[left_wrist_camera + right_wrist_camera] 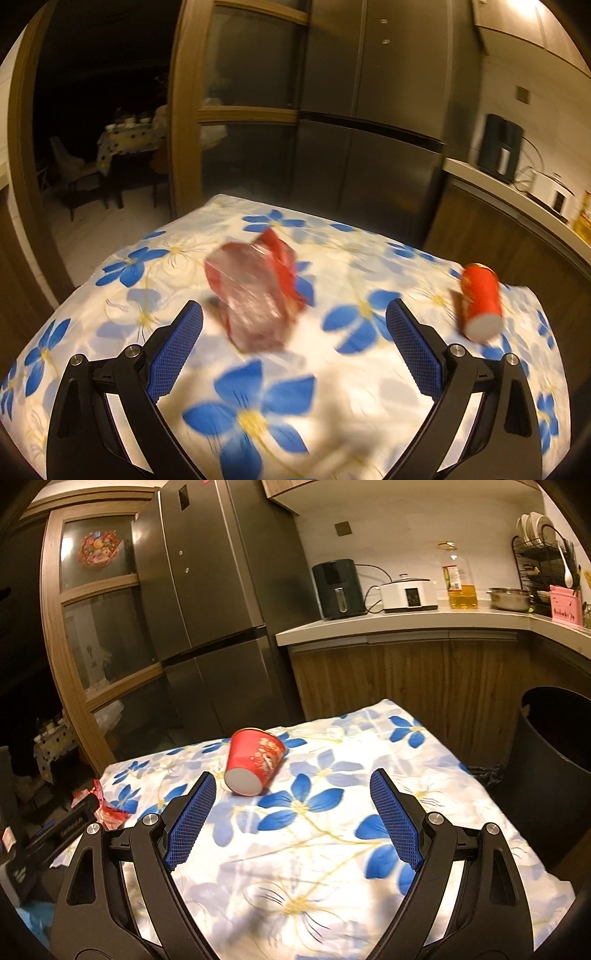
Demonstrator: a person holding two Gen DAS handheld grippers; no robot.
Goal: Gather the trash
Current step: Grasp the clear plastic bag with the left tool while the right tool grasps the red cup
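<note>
Approaching phase judged in hand; nothing gripped yet. Left gripper (293,317) seen with jaws wide apart, empty, crumpled red-and-clear wrapper (255,291) lying on flowered tablecloth (332,387) just beyond its fingertips. Right gripper (291,794) likewise spread, empty. Red paper cup (253,762) tipped on side, white base toward camera, well right of wrapper. Dark bin (554,771) noted off cloth's right edge, beyond cup. Next move judged: each gripper carried forward to straddle own item, then closed gently, both being crushable.

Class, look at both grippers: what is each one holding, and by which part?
Nothing is held. The left gripper and right gripper are open above the table; wrapper and cup lie untouched.
</note>
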